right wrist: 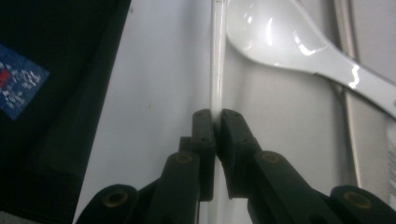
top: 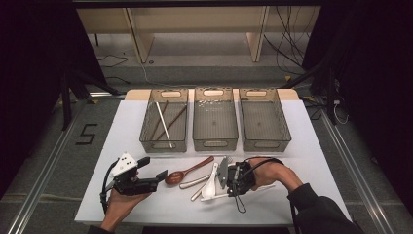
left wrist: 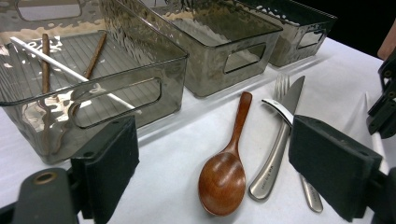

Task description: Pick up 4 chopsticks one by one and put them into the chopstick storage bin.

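Note:
My right gripper (top: 233,183) (right wrist: 217,116) is shut on a thin white chopstick (right wrist: 217,60) that lies on the white table (top: 146,204). The chopstick (top: 218,197) runs beside a white ceramic spoon (top: 210,186) (right wrist: 289,42). At the front left, my left gripper (top: 158,174) (left wrist: 219,163) stands open, its jaws wide apart and aimed at a brown wooden spoon (top: 187,170) (left wrist: 224,172). A steel knife (left wrist: 275,149) and a fork (left wrist: 281,86) lie just right of that spoon.
Three grey see-through bins stand in a row at the back. The left bin (top: 164,141) (left wrist: 28,116) holds two brown chopsticks and a white one. The middle bin (top: 215,122) and the right bin (top: 264,124) hold nothing that I can see.

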The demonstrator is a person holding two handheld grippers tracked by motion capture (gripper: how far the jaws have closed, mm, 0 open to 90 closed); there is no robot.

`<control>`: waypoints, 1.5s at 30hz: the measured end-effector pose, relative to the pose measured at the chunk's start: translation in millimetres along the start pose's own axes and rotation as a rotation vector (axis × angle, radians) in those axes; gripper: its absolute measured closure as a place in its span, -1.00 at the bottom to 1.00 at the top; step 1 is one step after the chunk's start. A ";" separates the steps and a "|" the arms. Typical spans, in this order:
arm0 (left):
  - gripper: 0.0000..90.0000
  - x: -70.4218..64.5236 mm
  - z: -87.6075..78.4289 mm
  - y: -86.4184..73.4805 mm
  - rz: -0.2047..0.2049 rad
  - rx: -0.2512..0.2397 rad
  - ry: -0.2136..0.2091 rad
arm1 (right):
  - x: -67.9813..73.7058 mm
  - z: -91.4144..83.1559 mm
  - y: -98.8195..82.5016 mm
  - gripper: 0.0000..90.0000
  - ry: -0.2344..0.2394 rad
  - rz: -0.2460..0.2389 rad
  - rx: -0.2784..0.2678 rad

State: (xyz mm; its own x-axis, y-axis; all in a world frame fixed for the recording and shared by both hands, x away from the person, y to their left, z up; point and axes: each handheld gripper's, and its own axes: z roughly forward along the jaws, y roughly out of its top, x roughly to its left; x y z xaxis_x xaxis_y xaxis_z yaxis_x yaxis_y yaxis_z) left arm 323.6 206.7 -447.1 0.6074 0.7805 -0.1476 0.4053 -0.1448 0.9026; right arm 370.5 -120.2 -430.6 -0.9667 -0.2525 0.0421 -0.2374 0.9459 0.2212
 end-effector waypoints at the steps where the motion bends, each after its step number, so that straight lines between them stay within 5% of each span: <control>1: -0.65 0.1 -0.1 0.0 0.001 0.000 0.002 | -0.1 -2.5 0.4 0.89 -0.004 0.007 -0.012; 14: -0.65 0.6 -1.0 0.3 -0.001 -0.001 0.004 | -22.2 -37.8 10.8 0.90 -0.150 0.108 -0.203; 23: -0.65 0.8 -1.3 0.3 -0.002 -0.005 0.006 | -47.3 -56.8 15.8 0.89 -0.249 0.292 -0.344; 29: -0.65 1.2 -1.5 0.4 -0.002 -0.007 0.007 | -60.7 -64.4 20.6 0.89 -0.260 0.399 -0.435; 45: -0.65 1.7 -2.4 0.5 -0.007 -0.014 0.007 | -98.8 -79.8 46.2 0.89 -0.286 0.535 -0.658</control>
State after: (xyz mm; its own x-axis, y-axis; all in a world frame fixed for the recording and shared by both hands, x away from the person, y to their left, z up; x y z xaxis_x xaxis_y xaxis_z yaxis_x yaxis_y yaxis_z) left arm 323.1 209.4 -445.9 0.5997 0.7857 -0.1515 0.4002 -0.1305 0.9071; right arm 462.7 -67.8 -346.7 -0.9402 0.3324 0.0746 0.2695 0.5919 0.7597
